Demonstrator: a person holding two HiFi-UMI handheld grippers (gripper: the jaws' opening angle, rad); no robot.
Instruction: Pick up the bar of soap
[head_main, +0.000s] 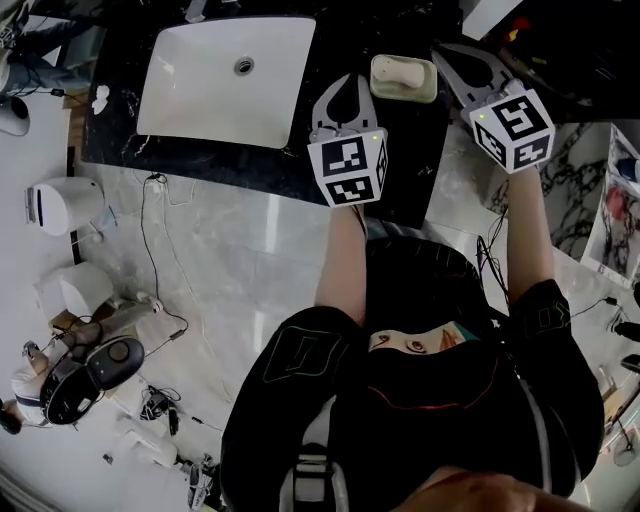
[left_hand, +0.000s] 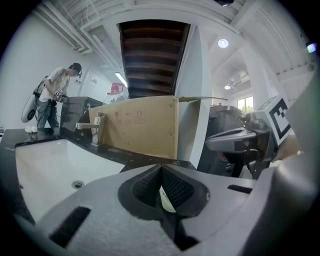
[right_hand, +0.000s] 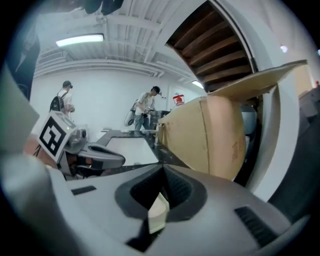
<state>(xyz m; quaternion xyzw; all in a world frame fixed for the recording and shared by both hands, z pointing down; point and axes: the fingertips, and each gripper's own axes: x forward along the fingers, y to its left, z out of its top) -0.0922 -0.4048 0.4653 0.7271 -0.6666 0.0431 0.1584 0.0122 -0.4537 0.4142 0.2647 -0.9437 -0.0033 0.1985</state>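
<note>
A cream bar of soap (head_main: 405, 72) lies in a cream soap dish (head_main: 380, 88) on the black counter (head_main: 400, 170), right of the white sink (head_main: 225, 80). My left gripper (head_main: 347, 78) hovers just left of the dish, its jaws meeting at the tips. My right gripper (head_main: 442, 50) is just right of the dish, also shut. In the left gripper view the closed tips (left_hand: 161, 167) leave a hollow where a cream sliver (left_hand: 167, 200) shows. The right gripper view shows its closed tips (right_hand: 163, 167) the same way, with a cream piece (right_hand: 159, 212) below them. Neither gripper holds anything.
A faucet (left_hand: 95, 127) stands behind the sink, and a large cardboard box (left_hand: 140, 125) rises behind the counter. Two people (right_hand: 142, 112) work at the far end. Cables and white appliances (head_main: 60, 205) lie on the marble floor to the left.
</note>
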